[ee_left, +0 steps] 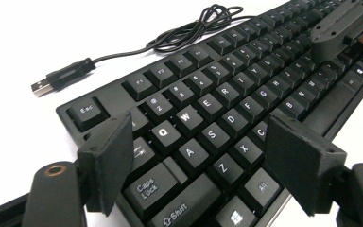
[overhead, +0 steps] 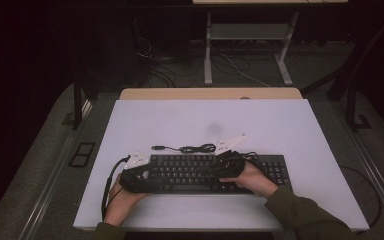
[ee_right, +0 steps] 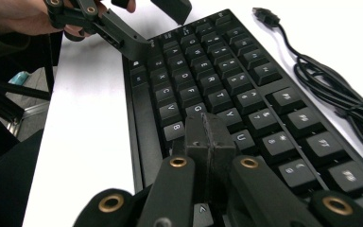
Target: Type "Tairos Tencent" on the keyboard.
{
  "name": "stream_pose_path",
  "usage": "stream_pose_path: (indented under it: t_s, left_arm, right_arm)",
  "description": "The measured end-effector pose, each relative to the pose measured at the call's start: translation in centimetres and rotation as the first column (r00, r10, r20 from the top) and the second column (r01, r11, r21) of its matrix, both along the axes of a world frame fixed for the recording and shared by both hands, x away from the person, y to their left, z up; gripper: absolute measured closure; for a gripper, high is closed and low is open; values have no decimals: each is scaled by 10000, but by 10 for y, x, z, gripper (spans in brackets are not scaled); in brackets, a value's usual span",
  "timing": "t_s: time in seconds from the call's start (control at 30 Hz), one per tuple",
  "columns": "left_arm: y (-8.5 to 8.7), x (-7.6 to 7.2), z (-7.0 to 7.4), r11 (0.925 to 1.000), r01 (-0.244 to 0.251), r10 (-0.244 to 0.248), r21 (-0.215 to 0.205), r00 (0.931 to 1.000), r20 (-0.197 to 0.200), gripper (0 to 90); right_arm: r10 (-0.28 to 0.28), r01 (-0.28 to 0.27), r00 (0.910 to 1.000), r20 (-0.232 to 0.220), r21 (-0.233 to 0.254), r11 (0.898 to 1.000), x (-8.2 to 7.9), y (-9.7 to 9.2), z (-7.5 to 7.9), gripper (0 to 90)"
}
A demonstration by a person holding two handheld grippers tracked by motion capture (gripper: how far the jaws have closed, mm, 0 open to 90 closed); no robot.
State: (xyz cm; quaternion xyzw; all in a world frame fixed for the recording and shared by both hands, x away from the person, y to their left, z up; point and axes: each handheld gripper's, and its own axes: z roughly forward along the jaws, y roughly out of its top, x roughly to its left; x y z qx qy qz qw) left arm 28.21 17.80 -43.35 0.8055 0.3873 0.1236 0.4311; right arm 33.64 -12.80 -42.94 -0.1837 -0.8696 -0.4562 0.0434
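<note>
A black keyboard lies near the front edge of the white table top. Its cable is coiled just behind it, and the USB plug lies loose on the table. My left gripper is open over the keyboard's left end, its pads standing apart above the Caps Lock and Alt keys with nothing between them. My right gripper is shut, with nothing between its jaws, and its tips are down at the middle letter keys near G and H. Whether it touches a key I cannot tell.
A hand holds each gripper at the keyboard's front edge. In the high view the left gripper and right gripper point toward each other. A wooden table edge and desk legs lie beyond.
</note>
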Motion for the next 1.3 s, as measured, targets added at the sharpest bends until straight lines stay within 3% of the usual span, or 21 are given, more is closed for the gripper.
stream_pose_path:
  t_s: [0.27, 0.57, 1.3]
  left_arm:
    - [4, -3, 0, 9996, -261, 261, 47, 9997, 22, 175]
    - [5, -4, 0, 9995, -313, 313, 27, 9995, 35, 176]
    - [5, -4, 0, 9995, -331, 331, 11, 9994, 53, 177]
  right_arm:
    - [317, -317, 9995, -40, -179, 9993, -1, 9, -3, 893]
    - [546, -551, 9984, -132, -398, 9977, -2, 15, -7, 893]
    - [821, -802, 9965, 154, -969, 9921, -2, 17, -12, 894]
